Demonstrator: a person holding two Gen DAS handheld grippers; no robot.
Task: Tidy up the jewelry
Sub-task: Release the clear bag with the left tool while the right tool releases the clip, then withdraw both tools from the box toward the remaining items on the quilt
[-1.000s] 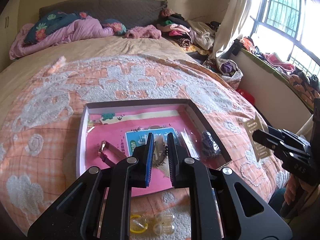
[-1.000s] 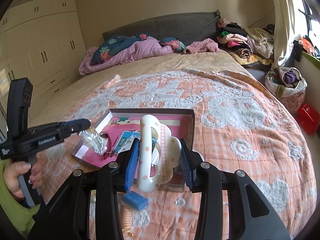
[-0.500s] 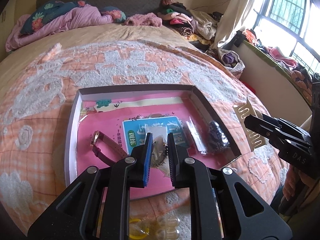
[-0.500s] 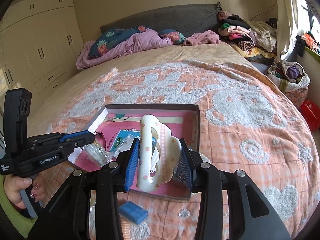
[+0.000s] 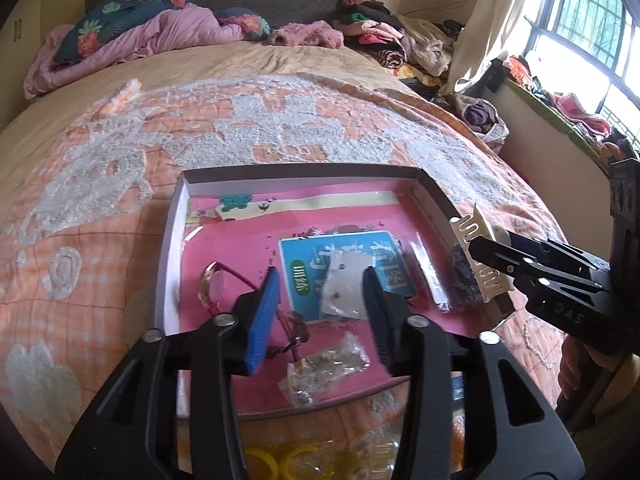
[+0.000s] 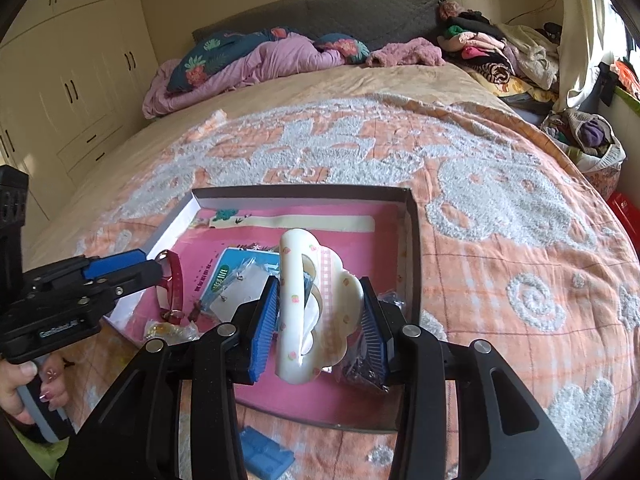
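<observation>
A: What is the left gripper (image 5: 320,300) doing over the tray (image 5: 172,240)?

B: Its jaws have just been opening and are now standing spread with nothing between them. A small clear bag (image 5: 324,364) of jewelry is lying on the pink tray floor just below the fingertips, beside a red watch (image 5: 212,288).

A: And the right gripper (image 6: 318,316)?

B: It is pinching a cream hair clip (image 6: 308,308) between its blue pads, holding it over the tray's right side, near the wall. A dark bag (image 6: 364,372) is lying in the tray under it.

A: How is the clip likely handling?

B: It is looking like stiff, glossy plastic, light but probably slippery; gripping across its broad flat faces, as now, seems surest. The toothed edge, visible in the left view, is probably brittle.

A: And the clear bag?

B: Soft, crinkly and light; pinching a loose fold is probably enough.
</observation>
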